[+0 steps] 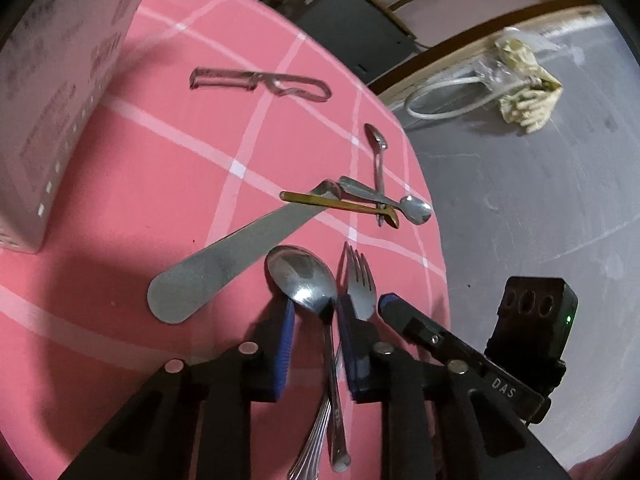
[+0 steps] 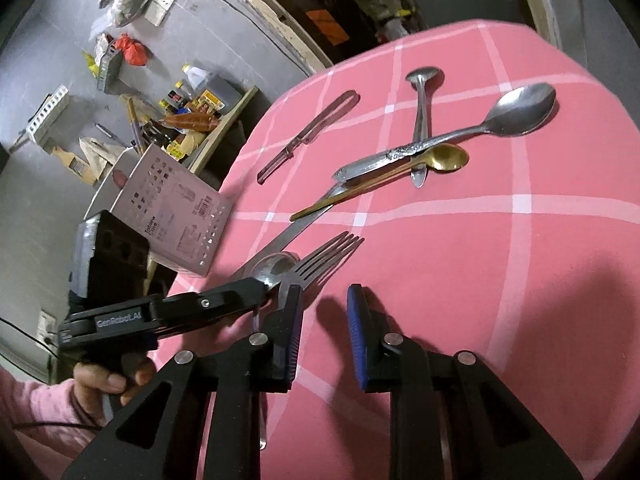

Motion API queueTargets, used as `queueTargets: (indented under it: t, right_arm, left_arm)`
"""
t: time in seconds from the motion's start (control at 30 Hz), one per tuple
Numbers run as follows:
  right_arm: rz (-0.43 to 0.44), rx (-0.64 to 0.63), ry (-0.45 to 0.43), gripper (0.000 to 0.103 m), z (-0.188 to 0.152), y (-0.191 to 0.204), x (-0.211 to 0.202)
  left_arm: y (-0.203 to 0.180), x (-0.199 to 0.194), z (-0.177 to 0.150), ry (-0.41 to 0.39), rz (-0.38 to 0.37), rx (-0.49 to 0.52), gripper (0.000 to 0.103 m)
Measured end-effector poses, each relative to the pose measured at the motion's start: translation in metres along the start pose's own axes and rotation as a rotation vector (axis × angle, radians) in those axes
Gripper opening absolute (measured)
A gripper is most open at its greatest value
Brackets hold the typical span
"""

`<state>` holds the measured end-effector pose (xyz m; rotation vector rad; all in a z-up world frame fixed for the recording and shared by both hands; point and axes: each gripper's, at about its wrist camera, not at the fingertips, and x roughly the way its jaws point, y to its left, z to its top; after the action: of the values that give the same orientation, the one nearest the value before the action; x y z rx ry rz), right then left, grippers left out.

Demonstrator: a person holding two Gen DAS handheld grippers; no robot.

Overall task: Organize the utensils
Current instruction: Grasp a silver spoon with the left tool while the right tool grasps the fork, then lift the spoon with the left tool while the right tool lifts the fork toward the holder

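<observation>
Nearest the left wrist camera, the left hand-held gripper [image 1: 314,312] has its blue pads spread on either side of a large spoon [image 1: 304,276]; whether they touch it I cannot tell. The spoon's long axis runs along the fingers, bowl pointing away, handle back toward the camera. A fork [image 1: 358,280] lies just beside it and roughly parallel, tines pointing the same way, and its handle seems to cross under the spoon's nearer the camera.

The right hand-held gripper [image 2: 324,320] is spread wide and empty above the pink table [image 2: 520,280], just beside the fork's neck.

The likely trouble: if the left pads close here they may catch both handles together, or press only the spoon's thin neck so it swivels and slips out. The two grippers are also close enough to knock each other.

Next out, a flat knife [image 1: 224,256] lies diagonally, its rounded end toward the camera. Beyond its far end sits a tangle of a gold spoon [image 1: 340,204] and two small steel spoons, crossing and touching. Farther still lies a peeler [image 1: 260,82], and a perforated box [image 1: 44,120] stands at the left.
</observation>
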<state>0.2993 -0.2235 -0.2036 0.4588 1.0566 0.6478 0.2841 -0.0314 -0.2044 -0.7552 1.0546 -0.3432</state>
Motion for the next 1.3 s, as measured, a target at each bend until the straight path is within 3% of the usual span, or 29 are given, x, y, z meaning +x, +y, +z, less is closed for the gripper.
queueTargets:
  t: [0.17,0.23,0.43,0.7,1.0,1.13,1.3]
  right_arm:
    - [0.037,0.072,0.031,0.020,0.004,-0.005,0.006]
    - [0.041,0.096,0.039,0.019,0.004,-0.005,0.010]
    - [0.024,0.108,0.060,0.019,0.008,0.000,0.018]
    - [0.020,0.118,0.108,0.019,0.019,0.011,0.040]
    - [0.105,0.248,0.156,0.014,0.032,0.001,0.067]
    - [0.089,0.225,0.139,0.009,0.027,0.013,0.068]
    - [0.088,0.194,0.036,0.007,0.021,0.026,0.040]
  left_arm:
    - [-0.002,0.005,0.002,0.007,-0.002,-0.026,0.018]
    - [-0.005,0.005,0.001,0.001,-0.004,-0.020,0.013]
    - [-0.020,-0.007,-0.003,-0.023,0.084,0.062,0.003]
    - [-0.009,-0.032,-0.010,-0.049,0.149,0.070,0.004]
    - [-0.001,-0.040,-0.015,-0.048,0.156,0.063,0.003]
    - [-0.002,-0.042,-0.016,-0.052,0.155,0.059,0.003]
    - [-0.014,-0.054,-0.018,-0.069,0.140,0.117,0.003]
